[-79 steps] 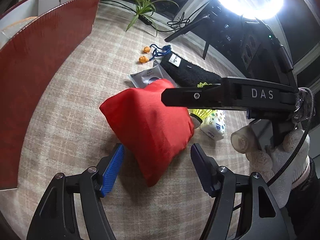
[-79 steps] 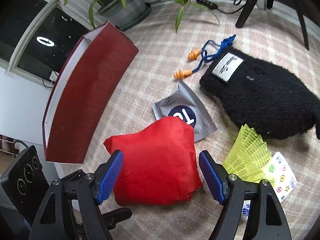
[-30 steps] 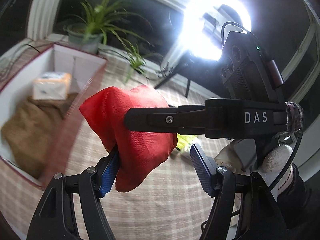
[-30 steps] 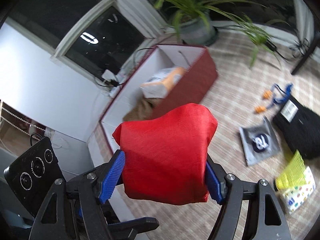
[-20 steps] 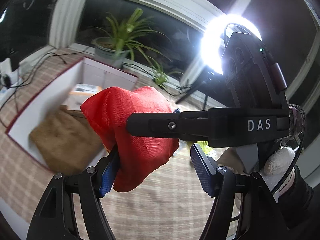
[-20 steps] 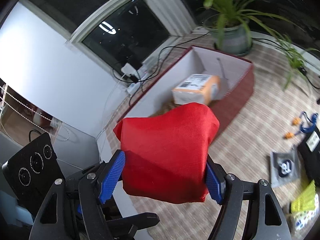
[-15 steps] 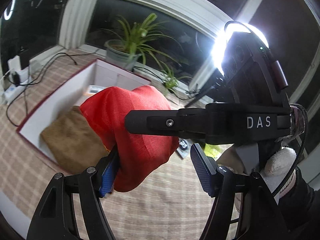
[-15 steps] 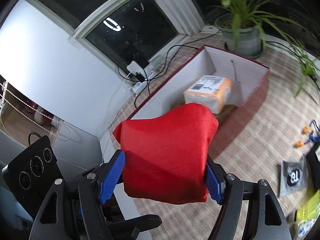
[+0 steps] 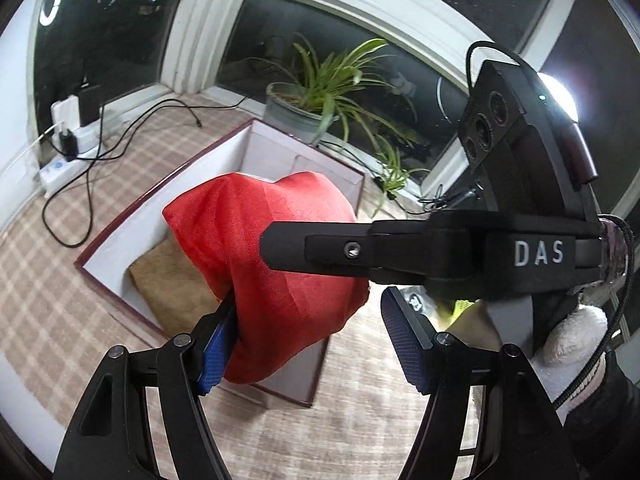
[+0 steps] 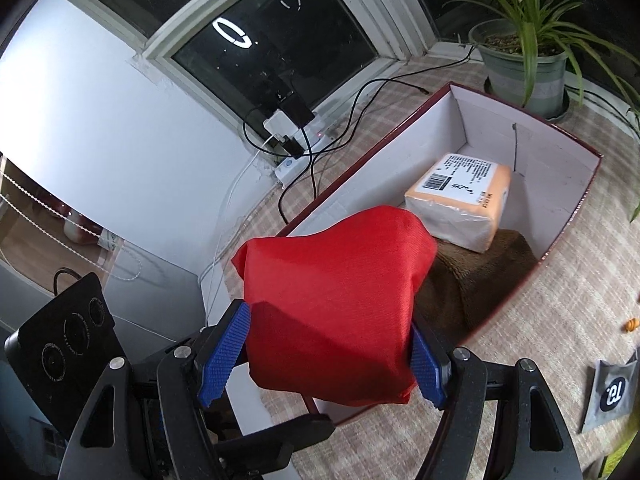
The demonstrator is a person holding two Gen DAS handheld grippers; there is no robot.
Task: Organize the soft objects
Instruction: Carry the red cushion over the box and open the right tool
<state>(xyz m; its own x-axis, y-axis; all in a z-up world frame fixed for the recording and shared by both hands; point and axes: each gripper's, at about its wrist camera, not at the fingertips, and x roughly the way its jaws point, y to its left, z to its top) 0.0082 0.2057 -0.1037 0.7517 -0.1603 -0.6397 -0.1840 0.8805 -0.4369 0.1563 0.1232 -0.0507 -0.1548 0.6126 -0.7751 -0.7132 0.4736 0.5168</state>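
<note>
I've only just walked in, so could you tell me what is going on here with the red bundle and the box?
A person with a gripper in each hand is carrying a red cloth bundle. The right gripper clamps it on both sides. The left gripper touches it with one pad only, the other pad clear. The bundle hangs over the near end of an open dark-red box, which already holds a brown cloth and a wrapped packet.

Both claws are matte black frames with silver screws and blue ribbed pads. The right claw (image 9: 316,256) bears white "DAS" lettering, a three-lens camera block and a black cable. The person's hand (image 9: 576,336) wears a white knit glove and dark sleeve.
</note>
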